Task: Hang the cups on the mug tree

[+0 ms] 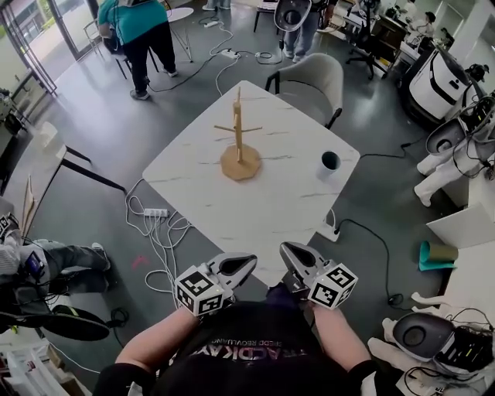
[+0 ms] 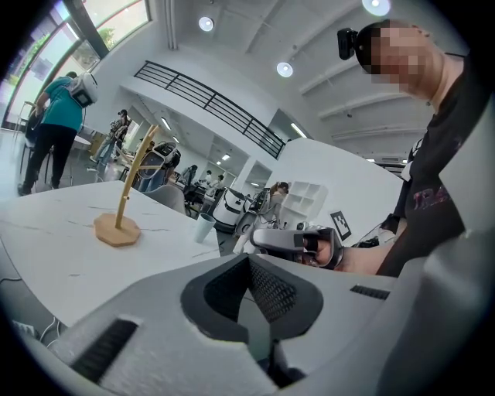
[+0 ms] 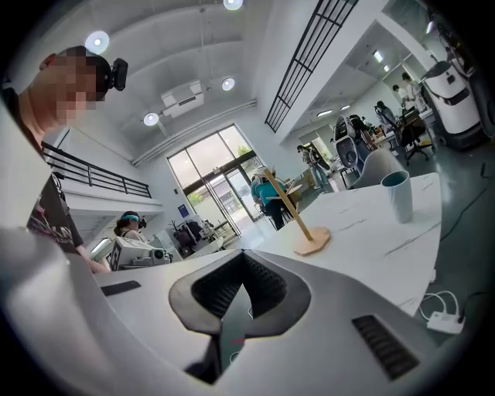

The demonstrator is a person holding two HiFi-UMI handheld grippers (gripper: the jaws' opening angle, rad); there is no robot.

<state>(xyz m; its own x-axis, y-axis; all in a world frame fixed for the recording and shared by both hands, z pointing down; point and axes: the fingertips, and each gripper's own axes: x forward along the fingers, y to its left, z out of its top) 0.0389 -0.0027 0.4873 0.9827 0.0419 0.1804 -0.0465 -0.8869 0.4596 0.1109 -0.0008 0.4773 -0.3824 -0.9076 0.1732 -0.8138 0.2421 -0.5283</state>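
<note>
Left tool (image 1: 241, 263) and right tool (image 1: 291, 252) point forward, nearly level (both closed, empty).

Top edge crops the bystander (image 1: 133, 23) (teal shirt).

**Around the white table**

Taken from the middle of the marble-topped table (image 1: 271, 209): a grey chair (image 1: 313, 81) at 1 o'clock, a person in a teal top (image 1: 135, 31) at 11 o'clock, a white power strip (image 1: 155, 213) — cables trailing — at 8 o'clock, and a teal roll (image 1: 427, 255) at 4 o'clock.
</note>
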